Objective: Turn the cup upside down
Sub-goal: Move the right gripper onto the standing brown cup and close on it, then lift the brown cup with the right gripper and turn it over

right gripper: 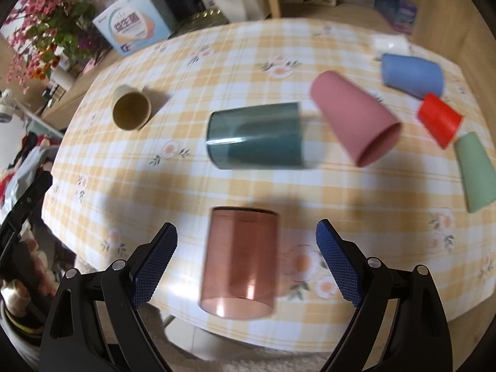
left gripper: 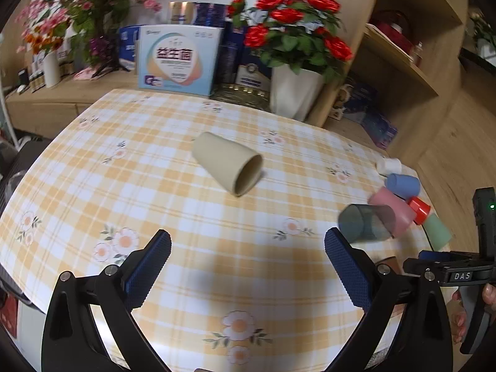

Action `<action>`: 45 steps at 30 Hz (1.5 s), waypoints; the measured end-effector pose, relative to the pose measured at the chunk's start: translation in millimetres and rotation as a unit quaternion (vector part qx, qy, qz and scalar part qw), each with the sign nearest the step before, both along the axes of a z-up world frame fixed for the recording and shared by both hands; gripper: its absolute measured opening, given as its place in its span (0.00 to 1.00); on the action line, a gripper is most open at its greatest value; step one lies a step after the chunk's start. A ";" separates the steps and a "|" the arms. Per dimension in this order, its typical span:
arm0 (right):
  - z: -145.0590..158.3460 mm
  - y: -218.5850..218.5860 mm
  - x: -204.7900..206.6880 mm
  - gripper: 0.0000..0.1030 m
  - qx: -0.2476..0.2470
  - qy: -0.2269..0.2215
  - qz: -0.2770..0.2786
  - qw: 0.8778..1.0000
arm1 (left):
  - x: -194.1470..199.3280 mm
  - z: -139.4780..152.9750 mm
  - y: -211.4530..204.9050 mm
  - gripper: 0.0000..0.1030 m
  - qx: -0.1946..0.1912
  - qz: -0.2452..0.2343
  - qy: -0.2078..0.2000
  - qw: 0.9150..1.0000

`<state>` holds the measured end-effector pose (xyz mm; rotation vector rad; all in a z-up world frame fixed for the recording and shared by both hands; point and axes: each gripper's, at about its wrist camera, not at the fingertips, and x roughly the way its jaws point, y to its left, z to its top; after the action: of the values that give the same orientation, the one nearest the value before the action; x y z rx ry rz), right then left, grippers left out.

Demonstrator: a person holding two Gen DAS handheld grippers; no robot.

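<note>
A beige cup (left gripper: pixel 228 166) lies on its side on the checked tablecloth (left gripper: pixel 186 217), mouth toward me; it also shows far left in the right wrist view (right gripper: pixel 131 110). My left gripper (left gripper: pixel 248 248) is open and empty, hovering short of it. My right gripper (right gripper: pixel 246 245) is open, its fingers on either side of a translucent brown cup (right gripper: pixel 240 262) lying on its side near the table's front edge, not touching it. A dark teal cup (right gripper: pixel 255 135) lies on its side beyond.
Pink (right gripper: pixel 355 117), blue (right gripper: pixel 410 74), red (right gripper: pixel 438 119) and green (right gripper: pixel 476 172) cups lie on their sides at the right. Boxes (left gripper: pixel 178 59), a white pot of red flowers (left gripper: pixel 294 93) and a wooden shelf (left gripper: pixel 403 62) stand behind the table.
</note>
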<state>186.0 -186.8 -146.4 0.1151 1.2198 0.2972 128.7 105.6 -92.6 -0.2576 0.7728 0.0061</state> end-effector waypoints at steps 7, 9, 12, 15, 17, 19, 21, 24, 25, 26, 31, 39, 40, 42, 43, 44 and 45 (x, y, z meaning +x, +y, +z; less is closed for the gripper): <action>-19.9 16.9 19.3 0.85 0.004 0.047 0.001 0.999 | -5.5 -5.1 22.2 0.94 -0.026 0.027 0.003 0.999; -24.7 19.5 22.0 0.85 0.001 0.056 0.001 0.998 | -5.8 -6.4 23.6 0.94 -0.028 0.030 0.005 0.999; -30.7 20.3 24.7 0.85 -0.005 0.066 -0.002 0.998 | -5.7 -7.5 23.3 0.94 -0.036 0.029 0.006 0.999; -37.1 21.1 26.8 0.85 -0.011 0.075 -0.003 0.997 | -5.8 -7.7 19.5 0.94 -0.036 0.024 0.006 0.999; -42.1 20.6 28.2 0.85 -0.013 0.082 -0.005 0.997 | -5.3 -8.5 17.1 0.94 -0.033 0.021 0.008 0.999; -46.3 19.8 29.1 0.85 -0.014 0.087 -0.007 0.996 | -5.3 -9.2 15.3 0.94 -0.032 0.020 0.008 0.999; -49.7 19.1 29.7 0.85 -0.014 0.092 -0.009 0.996 | -5.4 -9.7 13.9 0.94 -0.029 0.018 0.008 0.999; -54.1 18.6 30.0 0.85 -0.009 0.098 -0.008 0.995 | -5.0 -9.9 11.5 0.94 -0.024 0.017 0.008 1.000; -55.3 17.9 29.9 0.84 -0.002 0.100 -0.009 0.995 | -5.1 -9.7 11.0 0.94 -0.025 0.018 0.007 1.000; -56.4 17.1 29.7 0.70 0.004 0.102 -0.011 0.995 | -5.5 -9.6 10.8 0.94 -0.027 0.019 0.006 0.999; -60.5 8.3 24.7 0.62 0.032 0.106 -0.023 0.994 | -8.4 -8.2 9.4 0.94 -0.035 0.021 -0.004 0.999; -43.0 -19.8 -6.7 0.62 0.101 0.050 -0.044 0.993 | -9.3 -3.4 -4.2 0.94 -0.023 0.005 -0.011 1.000; -38.8 -25.5 -13.5 0.62 0.111 0.038 -0.050 0.992 | -9.3 -3.0 -6.9 0.94 -0.022 0.002 -0.012 1.000; -31.4 -34.6 -25.8 0.61 0.122 0.012 -0.060 0.991 | -9.5 -2.2 -12.6 0.94 -0.020 -0.004 -0.014 1.000; -28.8 -37.9 -29.4 0.61 0.124 0.004 -0.064 0.990 | -9.3 -1.7 -15.1 0.94 -0.020 -0.007 -0.014 1.000; -26.3 -43.1 -34.9 0.61 0.126 -0.006 -0.069 0.990 | -9.2 -1.2 -17.4 0.94 -0.020 -0.009 -0.015 1.000; -23.4 -48.3 -40.3 0.61 0.129 -0.018 -0.077 0.988 | -9.8 -0.6 -19.9 0.94 -0.020 -0.012 -0.016 1.000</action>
<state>145.7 -235.1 -169.8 0.4247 1.1263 0.3209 119.0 85.6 -93.2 -0.2847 0.7439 -0.0365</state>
